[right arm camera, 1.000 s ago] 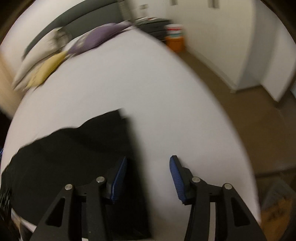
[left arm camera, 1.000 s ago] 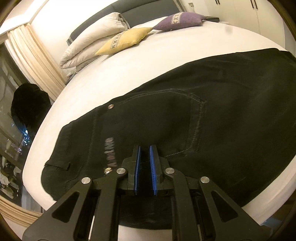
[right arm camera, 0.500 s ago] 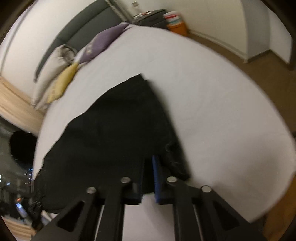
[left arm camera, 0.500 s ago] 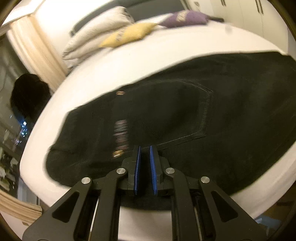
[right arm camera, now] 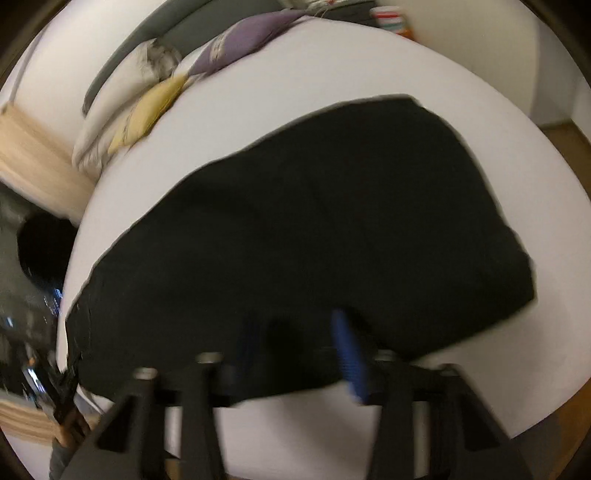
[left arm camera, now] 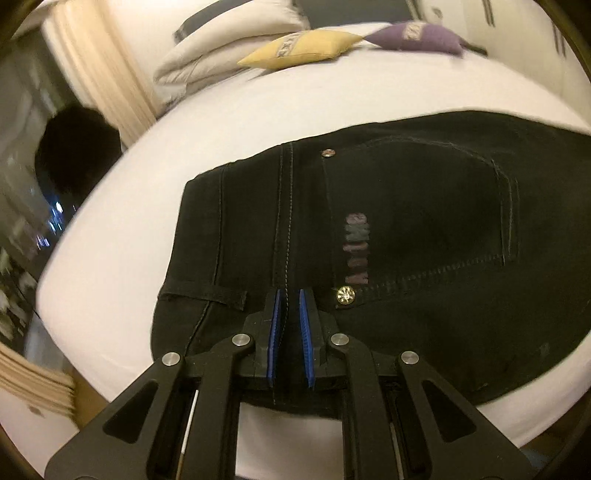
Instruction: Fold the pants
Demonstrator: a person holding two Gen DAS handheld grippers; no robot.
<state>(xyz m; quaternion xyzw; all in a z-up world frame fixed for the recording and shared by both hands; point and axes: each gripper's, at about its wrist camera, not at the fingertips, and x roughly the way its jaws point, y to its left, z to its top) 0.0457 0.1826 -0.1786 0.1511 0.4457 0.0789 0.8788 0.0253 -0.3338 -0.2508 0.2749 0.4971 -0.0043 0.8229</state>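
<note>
Black jeans [left arm camera: 424, 229] lie flat on the white bed [left arm camera: 240, 122], waistband to the left, back pocket with a faded logo and brass rivets showing. My left gripper [left arm camera: 290, 295] is shut on the jeans' near edge by the waistband seam, fabric between the blue pads. In the right wrist view the jeans [right arm camera: 314, 229] spread as a dark folded mass. My right gripper [right arm camera: 295, 325] is blurred above their near edge, with its blue pads [right arm camera: 347, 350] spread apart, open.
White, yellow [left arm camera: 303, 50] and purple [left arm camera: 417, 37] pillows lie at the head of the bed. Beige curtains [left arm camera: 99, 74] and a dark window stand at the left. A dark headboard and an orange bucket [right arm camera: 391, 22] are at the back; wooden floor at the right.
My left gripper has shifted left along the jeans toward the waistband, staying shut. My right gripper, shut half a second ago, has opened and moved over the jeans.
</note>
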